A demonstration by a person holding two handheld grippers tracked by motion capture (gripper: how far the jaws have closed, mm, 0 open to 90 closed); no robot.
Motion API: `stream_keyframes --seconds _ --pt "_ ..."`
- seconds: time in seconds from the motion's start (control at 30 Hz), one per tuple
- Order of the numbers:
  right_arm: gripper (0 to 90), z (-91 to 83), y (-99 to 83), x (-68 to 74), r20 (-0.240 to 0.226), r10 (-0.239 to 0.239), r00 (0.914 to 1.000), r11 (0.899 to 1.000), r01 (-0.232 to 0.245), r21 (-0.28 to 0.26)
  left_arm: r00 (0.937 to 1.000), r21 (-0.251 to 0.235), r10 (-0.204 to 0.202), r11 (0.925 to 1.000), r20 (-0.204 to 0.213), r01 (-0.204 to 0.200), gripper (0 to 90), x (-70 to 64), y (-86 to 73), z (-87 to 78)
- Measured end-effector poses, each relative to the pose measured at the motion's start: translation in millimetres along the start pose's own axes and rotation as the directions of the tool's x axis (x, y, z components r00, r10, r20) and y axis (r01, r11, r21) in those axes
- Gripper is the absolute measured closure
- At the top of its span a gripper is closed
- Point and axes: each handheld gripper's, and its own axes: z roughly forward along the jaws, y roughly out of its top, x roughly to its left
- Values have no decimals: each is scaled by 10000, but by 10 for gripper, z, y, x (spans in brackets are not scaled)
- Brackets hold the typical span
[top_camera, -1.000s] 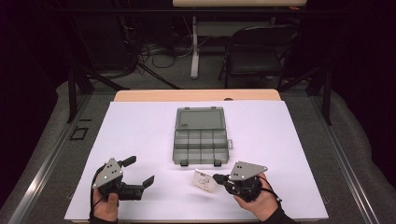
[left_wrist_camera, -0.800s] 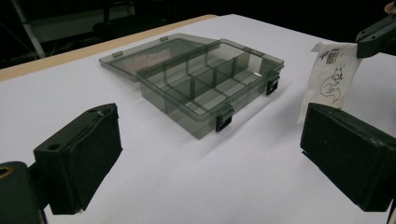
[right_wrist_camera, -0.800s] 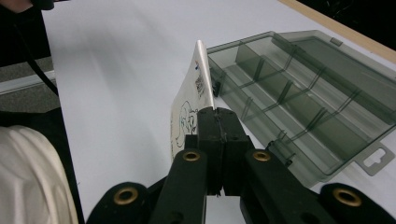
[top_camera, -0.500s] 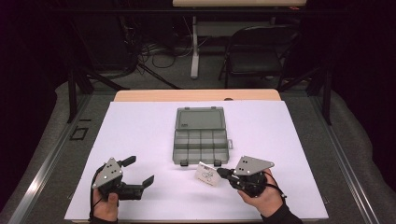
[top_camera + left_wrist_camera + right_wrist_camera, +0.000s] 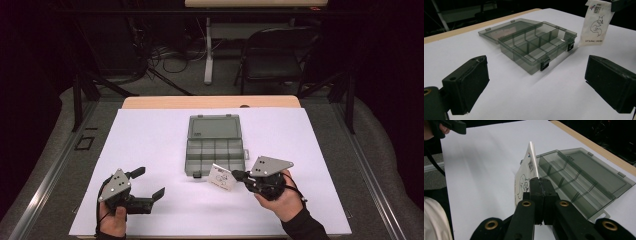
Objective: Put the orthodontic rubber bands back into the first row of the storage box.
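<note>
White paper covers your tabletop [image 5: 150,135], with a dark room, a folding chair [image 5: 272,57] and floor cables behind it. From the high view, your right tongs [image 5: 234,174] sit near the front right, jaws pressed together on a small white packet [image 5: 222,177], which hangs off the paper just in front of the open grey organiser box [image 5: 215,145]. Your left tongs [image 5: 148,183] rest at the front left, jaws spread wide with nothing between them. Your left gripper view adds what the high view cannot: the packet [image 5: 596,23] carries a line drawing of a squirrel-like animal, a small red and blue mark at the top and a line of print below that is too fine to read, perhaps a size. It also shows the box [image 5: 536,47] divided into compartments, its two black latches facing you. Your right gripper view shows the packet [image 5: 525,178] edge-on, gripped at its lower edge, with a small square code printed near the top.
</note>
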Motion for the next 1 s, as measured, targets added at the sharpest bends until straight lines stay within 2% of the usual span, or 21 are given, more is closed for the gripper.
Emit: stream_keyframes --seconds 0.4,1.0 --pt "900 148 242 -214 -42 -42 10000 9999 43 129 10000 -33 -19 10000 -10 19 52 3 1 -4" --pt "900 301 553 -527 415 -215 9989 9993 202 321 10000 3 -48 10000 19 48 52 11 4 11"
